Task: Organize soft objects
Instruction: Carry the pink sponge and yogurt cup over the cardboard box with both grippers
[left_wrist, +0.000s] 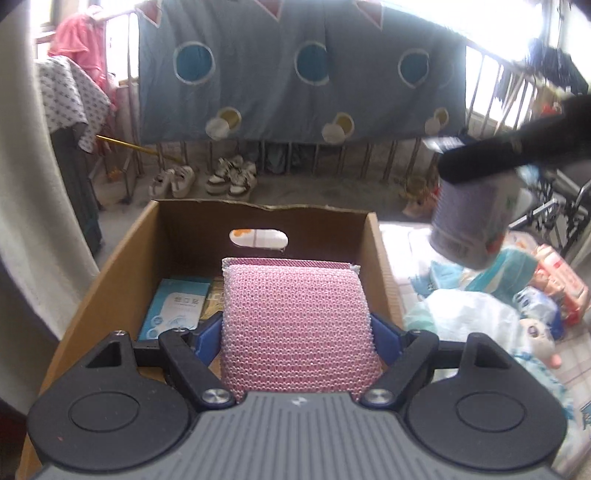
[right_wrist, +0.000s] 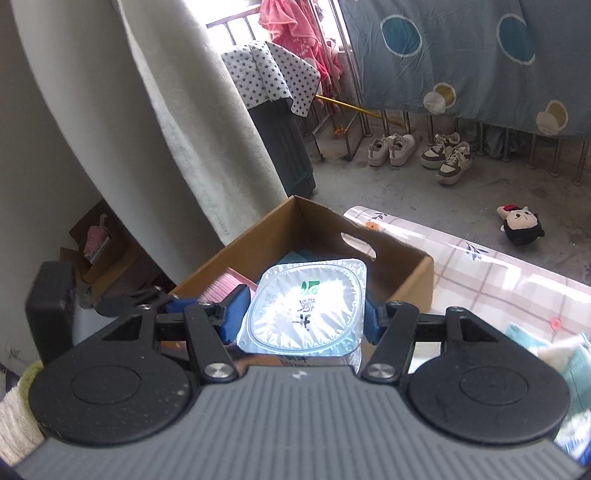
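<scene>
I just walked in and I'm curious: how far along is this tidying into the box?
Partly done. The cardboard box already holds a couple of flat packets. In hand: the left gripper clamps a pink mesh sponge above the box, and the right gripper holds a foil-lidded cup near it. Left: a pile of soft packs on the table, and a plush toy on the floor.

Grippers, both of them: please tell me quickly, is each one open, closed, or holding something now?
Left gripper: closed on the pink sponge, above the cardboard box.
Right gripper: closed on the sealed plastic cup.
</scene>
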